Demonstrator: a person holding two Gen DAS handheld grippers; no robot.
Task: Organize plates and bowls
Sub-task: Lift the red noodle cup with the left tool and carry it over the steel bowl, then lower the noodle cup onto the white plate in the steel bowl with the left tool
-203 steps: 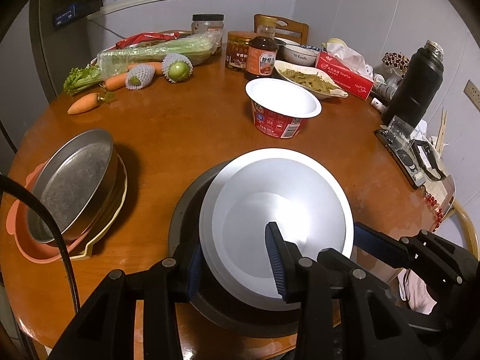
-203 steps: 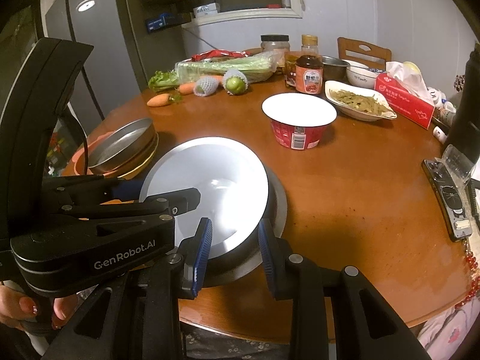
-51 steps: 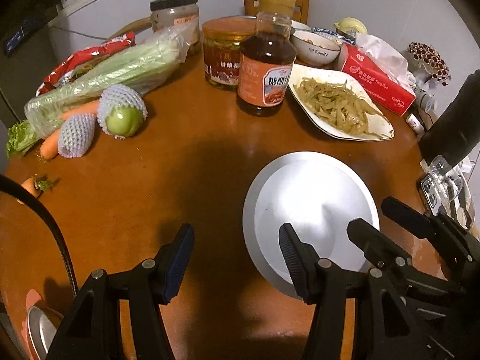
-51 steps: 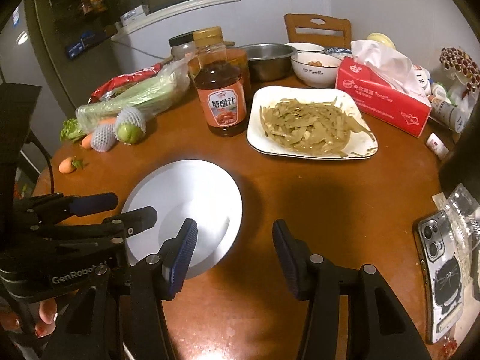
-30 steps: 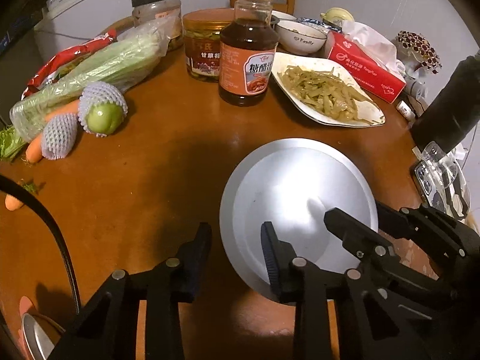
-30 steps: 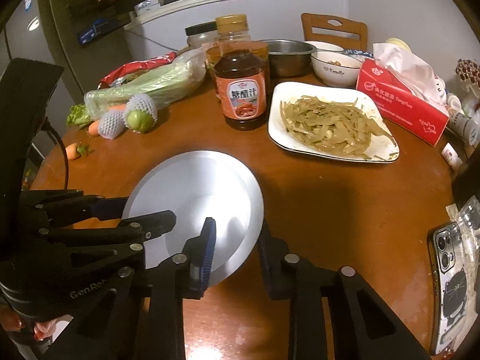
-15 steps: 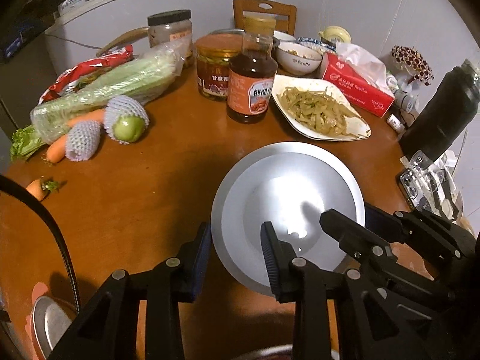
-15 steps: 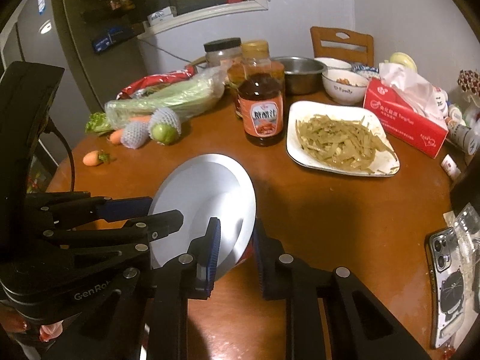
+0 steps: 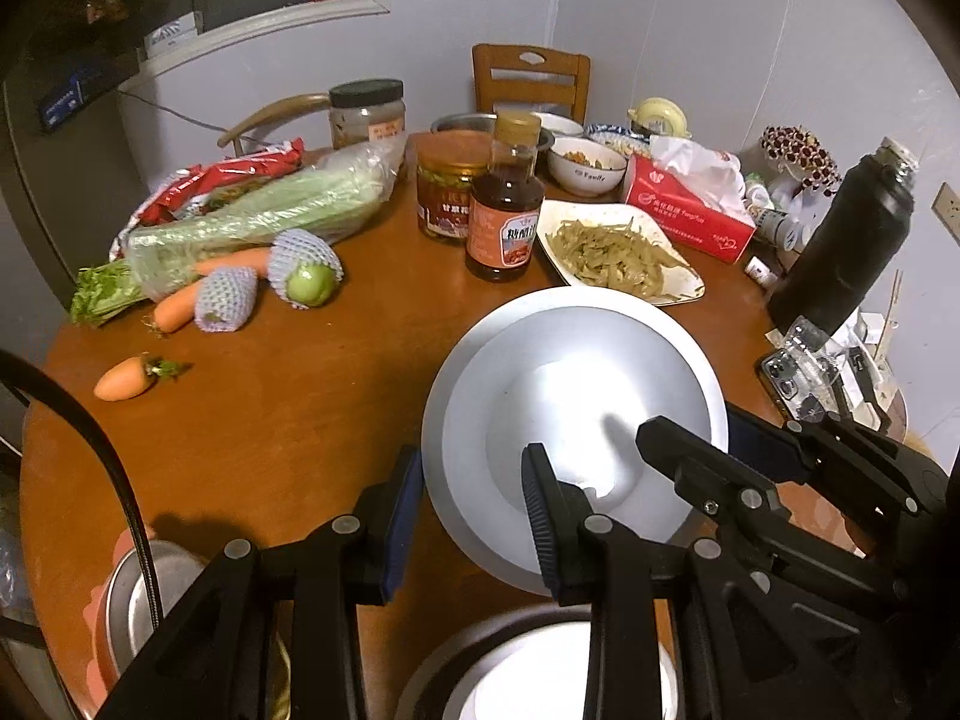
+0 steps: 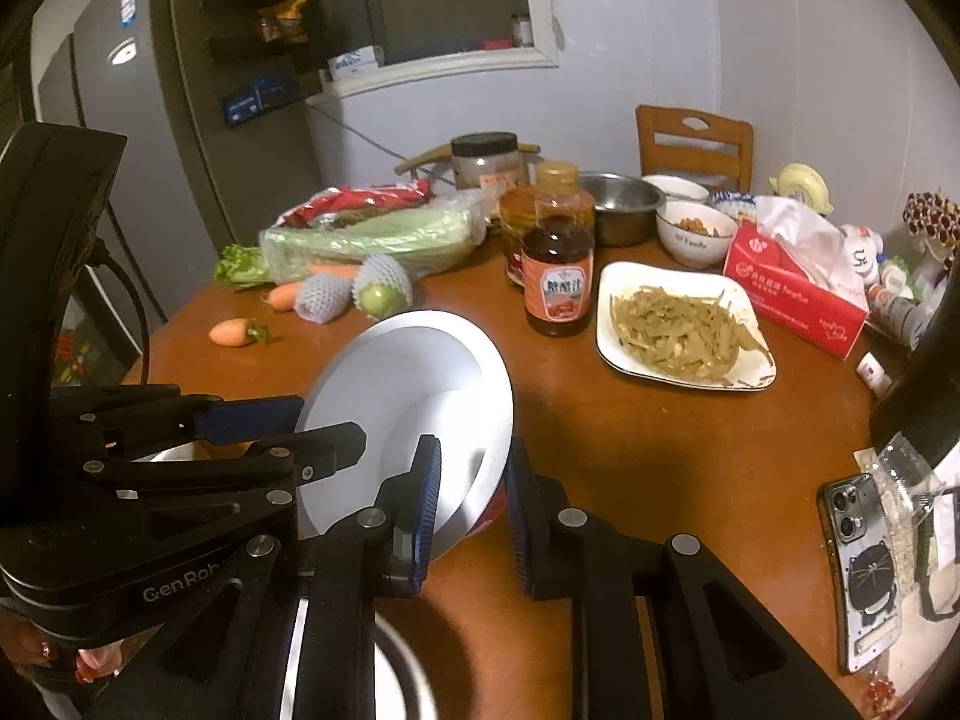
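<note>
A round bowl (image 9: 570, 396), white inside and red outside, hangs tilted above the brown table (image 9: 288, 420). My left gripper (image 9: 471, 516) is shut on its near-left rim. In the right wrist view the same bowl (image 10: 408, 384) leans down to the left, and my right gripper (image 10: 471, 504) is shut on its lower right rim, where the red wall shows. Each gripper appears in the other's view, clamped on the opposite edge. Below the held bowl, a dark pan with a white bowl in it (image 9: 540, 672) sits at the near table edge.
A metal dish on orange plates (image 9: 132, 600) sits at the near left. Behind the bowl stand a sauce bottle (image 9: 504, 210), a plate of food (image 9: 618, 252), a tissue box (image 9: 690, 210) and a black flask (image 9: 840, 252). Vegetables (image 9: 240, 228) lie far left, a phone (image 10: 864, 576) at right.
Both grippers closed from open onto the bowl's rim, then lifted it off the table and drew it back toward me, tilting it. The pan with the white bowl came into view underneath.
</note>
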